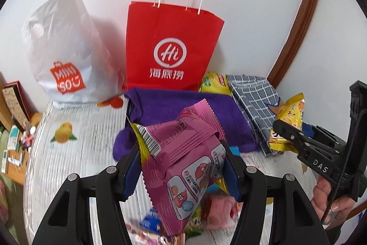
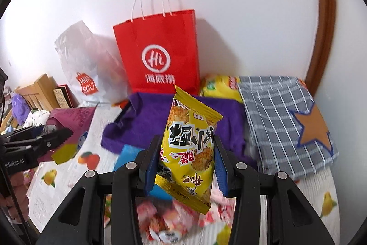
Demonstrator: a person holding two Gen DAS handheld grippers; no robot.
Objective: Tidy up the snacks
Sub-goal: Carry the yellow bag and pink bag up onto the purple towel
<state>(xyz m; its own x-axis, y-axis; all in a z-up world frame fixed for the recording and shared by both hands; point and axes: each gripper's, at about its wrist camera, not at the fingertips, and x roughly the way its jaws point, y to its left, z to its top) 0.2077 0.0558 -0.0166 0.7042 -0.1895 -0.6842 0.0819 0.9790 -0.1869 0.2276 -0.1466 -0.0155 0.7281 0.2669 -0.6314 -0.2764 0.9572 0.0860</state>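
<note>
both claws held level, left claw gripping a pink packet, right claw a yellow packet, seemingly aloft.

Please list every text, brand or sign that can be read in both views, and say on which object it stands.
"Hi" and "海底捞": red paper bag.
"MINI SO": white plastic bag.
"DAS": right claw, seen from the left wrist.
"nRobot.AI", cut off: left claw, seen from the right wrist.
Pink snack packet: print too small.
Yellow snack packet: upside-down characters, not surely readable.

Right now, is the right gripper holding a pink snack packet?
No, the right gripper is shut on a yellow snack packet.
</note>
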